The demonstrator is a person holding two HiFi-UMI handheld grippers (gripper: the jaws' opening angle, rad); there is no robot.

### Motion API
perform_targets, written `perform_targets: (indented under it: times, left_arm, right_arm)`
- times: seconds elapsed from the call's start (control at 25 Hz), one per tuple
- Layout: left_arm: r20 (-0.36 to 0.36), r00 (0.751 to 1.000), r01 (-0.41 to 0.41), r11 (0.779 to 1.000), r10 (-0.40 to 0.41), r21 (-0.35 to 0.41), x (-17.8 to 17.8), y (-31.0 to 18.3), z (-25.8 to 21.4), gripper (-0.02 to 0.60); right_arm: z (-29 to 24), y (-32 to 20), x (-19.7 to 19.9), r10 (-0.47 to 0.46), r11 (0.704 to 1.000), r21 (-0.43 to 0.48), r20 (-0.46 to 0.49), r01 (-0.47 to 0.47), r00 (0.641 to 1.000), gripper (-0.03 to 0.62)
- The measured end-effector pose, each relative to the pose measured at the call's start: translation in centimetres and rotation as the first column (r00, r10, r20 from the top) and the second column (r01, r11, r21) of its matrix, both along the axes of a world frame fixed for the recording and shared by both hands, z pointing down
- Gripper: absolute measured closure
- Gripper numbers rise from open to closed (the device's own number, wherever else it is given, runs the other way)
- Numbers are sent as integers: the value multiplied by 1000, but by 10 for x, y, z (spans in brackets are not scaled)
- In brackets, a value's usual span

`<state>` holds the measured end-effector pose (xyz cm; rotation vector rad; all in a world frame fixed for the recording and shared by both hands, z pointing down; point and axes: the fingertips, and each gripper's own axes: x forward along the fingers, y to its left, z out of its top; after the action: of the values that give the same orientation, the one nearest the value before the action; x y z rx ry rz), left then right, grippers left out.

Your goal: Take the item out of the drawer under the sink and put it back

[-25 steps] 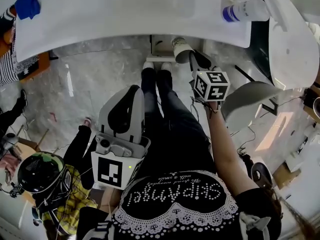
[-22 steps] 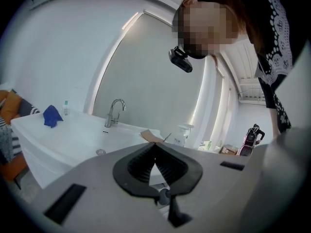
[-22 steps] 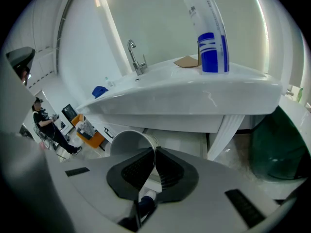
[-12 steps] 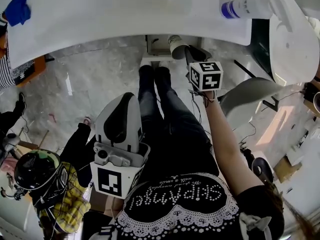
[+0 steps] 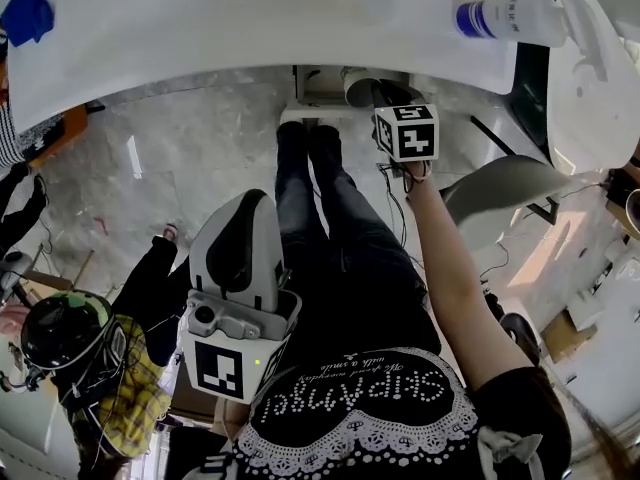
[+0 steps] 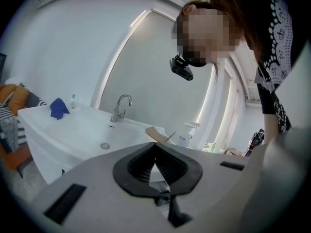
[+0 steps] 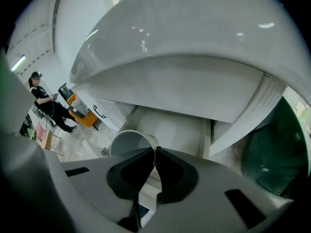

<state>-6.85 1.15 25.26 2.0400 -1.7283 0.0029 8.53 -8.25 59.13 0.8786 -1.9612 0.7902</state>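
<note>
**Head view.** The left gripper [image 5: 248, 203] is held low over the person's lap, its tip pointing toward the white washbasin [image 5: 250, 28]. The right gripper [image 5: 378, 90] is reached out under the basin's front edge. A white paper cup [image 5: 358, 83] is seen at its tip, just beside the open white drawer [image 5: 318, 86] under the basin. A crumpled blue cloth [image 5: 25, 13] lies at the basin's far left. A white plastic bottle with a blue cap [image 5: 510, 18] lies at its right. Grey marbled floor [image 5: 180, 158] is noted below.

**Left gripper view.** The left gripper [image 6: 155, 147] is seen with its tips pressed together and nothing between them. Beyond it are the basin [image 6: 82, 130], a chrome tap [image 6: 121, 106], the blue cloth [image 6: 59, 108], a brown cardboard piece [image 6: 155, 132] and the bottle [image 6: 187, 132].

**Right gripper view.** The right gripper [image 7: 155, 152] is pinched on the cup's [image 7: 129, 142] thin wall at the rim. The cup's open mouth is turned to the left of this view. The cup is held in the air under the basin [image 7: 194, 42], in front of the drawer's white interior [image 7: 180, 130]. Whether it is already inside the drawer cannot be told.
</note>
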Motion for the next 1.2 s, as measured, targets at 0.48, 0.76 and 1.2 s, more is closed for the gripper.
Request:
perform_targets:
  times: [0.48,0.76,1.2]
  left_arm:
    - [-13,999,31,999,-31,-14,-2,-10,7,577]
    - [-22,999,26,999,-26,-21,-1,-13,9,577]
    - [-29,999,24,999,-24,-25,-2,-13,10,577]
  right_arm:
    - [21,1,-1,-123,992,-47,-112,118,986,563]
    - [28,1,1,-124,991,-80,-185,111,975,563]
    - [28,6,-3,-165,985,-77,-211,152,963,560]
